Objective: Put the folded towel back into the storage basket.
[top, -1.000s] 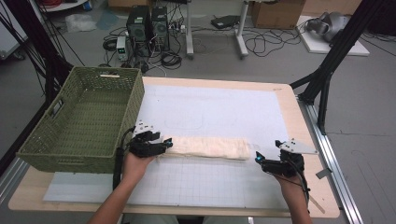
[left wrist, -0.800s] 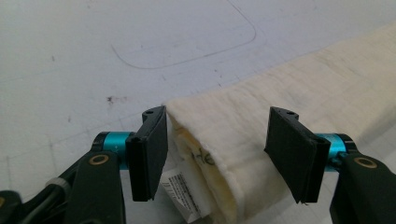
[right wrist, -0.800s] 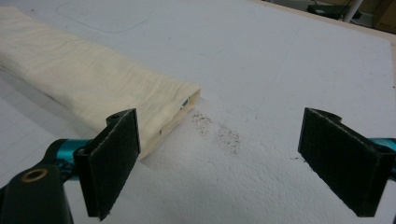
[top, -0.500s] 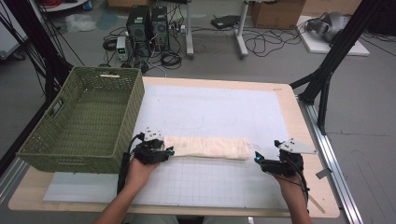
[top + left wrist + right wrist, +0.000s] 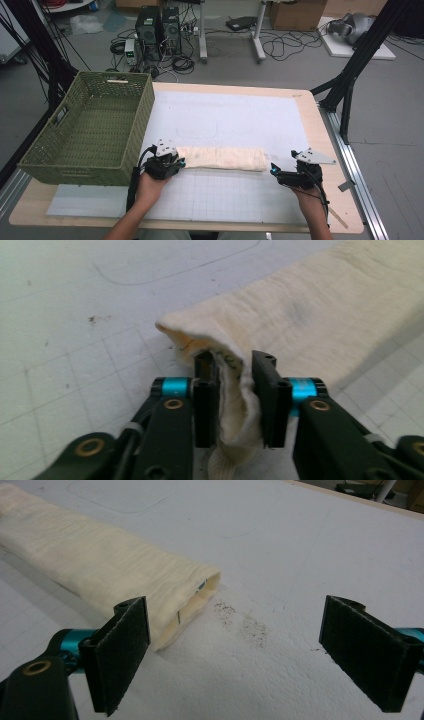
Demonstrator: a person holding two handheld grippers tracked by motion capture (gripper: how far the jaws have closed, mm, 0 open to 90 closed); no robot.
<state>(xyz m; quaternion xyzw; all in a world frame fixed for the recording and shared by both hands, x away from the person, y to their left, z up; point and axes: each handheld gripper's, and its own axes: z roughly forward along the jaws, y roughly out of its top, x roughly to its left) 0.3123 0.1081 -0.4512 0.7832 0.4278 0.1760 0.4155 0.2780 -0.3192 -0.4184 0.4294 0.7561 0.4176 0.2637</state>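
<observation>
Since the earlier frames the left gripper has edged onto the left end of the folded cream towel, and its jaws have just been closing; the left gripper view now shows them narrow, with a bunched fold of towel squeezed between the pads. The right gripper has kept its place, jaws spread wide and holding nothing, with the towel's right end lying just beyond and inside its left jaw, not touched.

The towel lies as a long strip across the near middle of the white mat, well clear of the table edges. Beyond it the mat is bare up to the far edge. To the left the green woven basket stands close beside the left gripper, its near corner leaving little room on that side; to the right there is open mat and bare wood.

The high view gives the basket and both hands; the right gripper view alone shows the layered open end of the towel and dark specks on the mat beside it
</observation>
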